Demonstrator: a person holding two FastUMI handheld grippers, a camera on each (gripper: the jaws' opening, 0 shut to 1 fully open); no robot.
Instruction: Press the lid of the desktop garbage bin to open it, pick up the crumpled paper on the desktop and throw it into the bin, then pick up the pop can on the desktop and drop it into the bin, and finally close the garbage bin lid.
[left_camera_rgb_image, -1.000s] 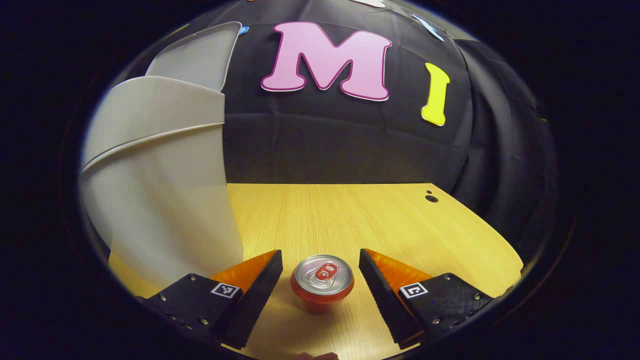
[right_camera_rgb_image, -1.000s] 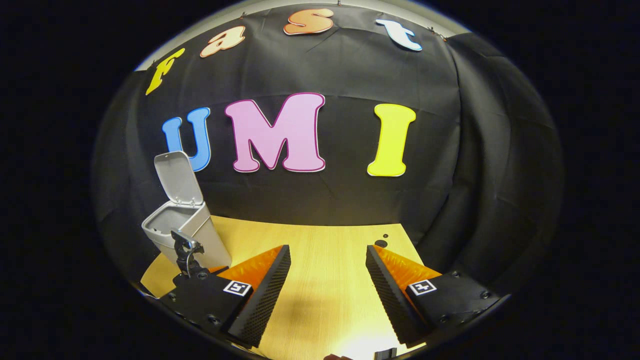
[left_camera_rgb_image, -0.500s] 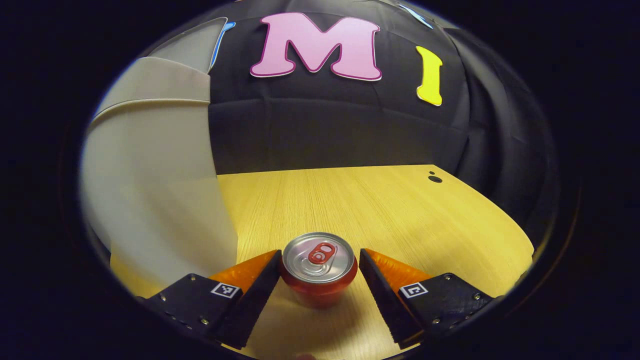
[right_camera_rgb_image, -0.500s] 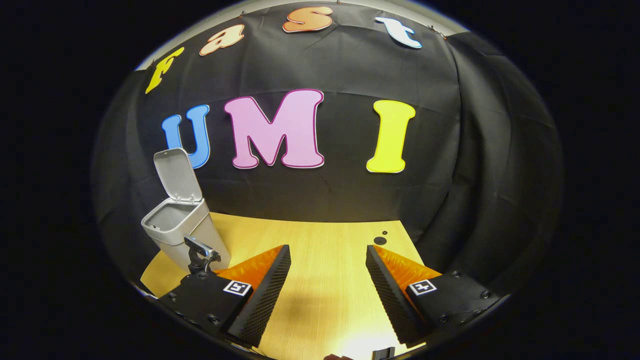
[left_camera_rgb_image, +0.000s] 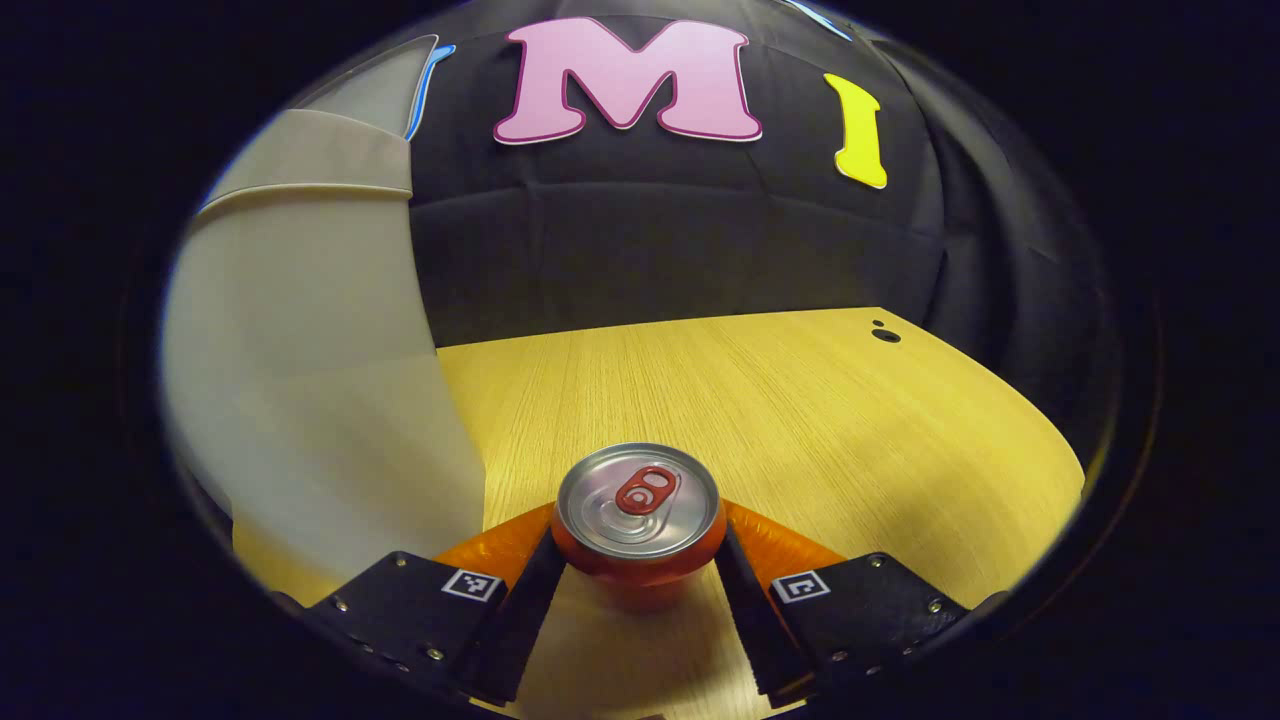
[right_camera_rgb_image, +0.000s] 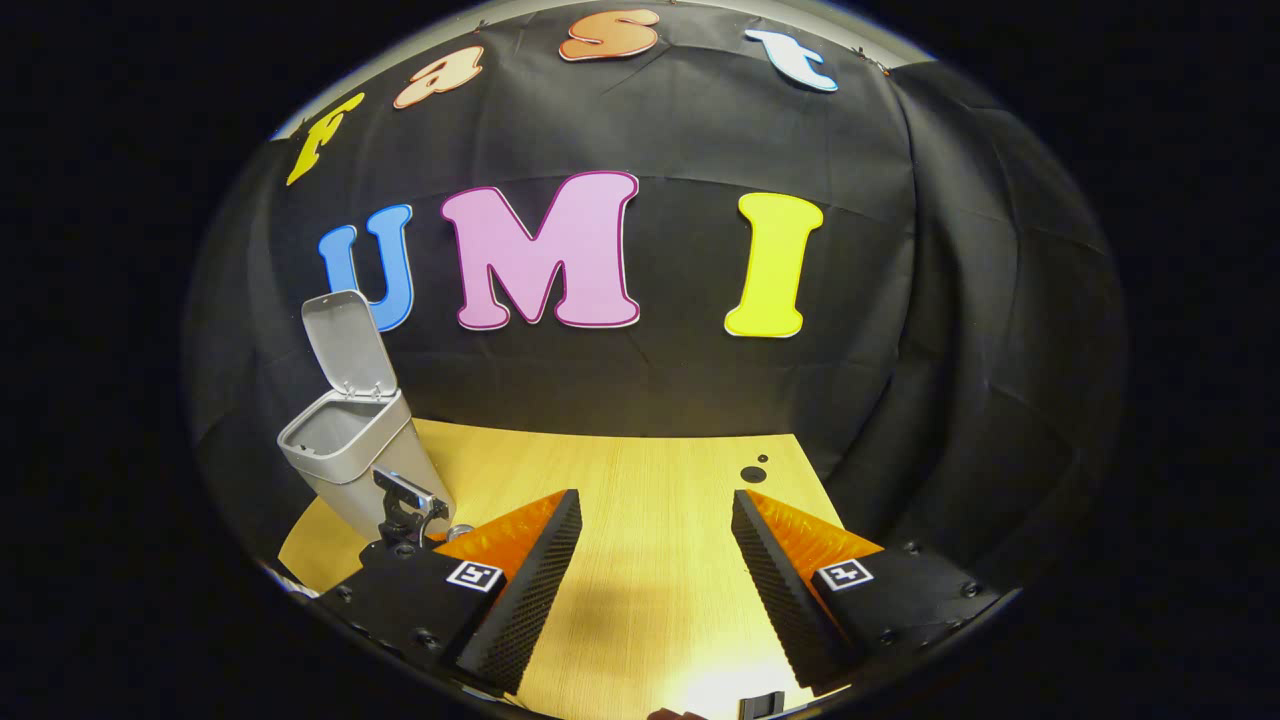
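Note:
A red pop can with a silver top stands upright on the wooden desk. My left gripper is shut on it, one finger pressing each side of its body. The grey garbage bin rises close on the left, its lid tipped up and open. In the right gripper view the same bin stands at the desk's far left with its lid upright, and part of the left gripper sits just in front of it. My right gripper hovers open over bare desk with nothing between its fingers.
The black cloth wall closes off the desk's back and right side. A small dark hole marks the desk near its far right corner, also visible as the hole in the right gripper view. Open desk surface lies right of the bin.
My left gripper moved forward around the can and its fingers came together onto the can's sides. The right gripper stayed open and drifted only slightly.

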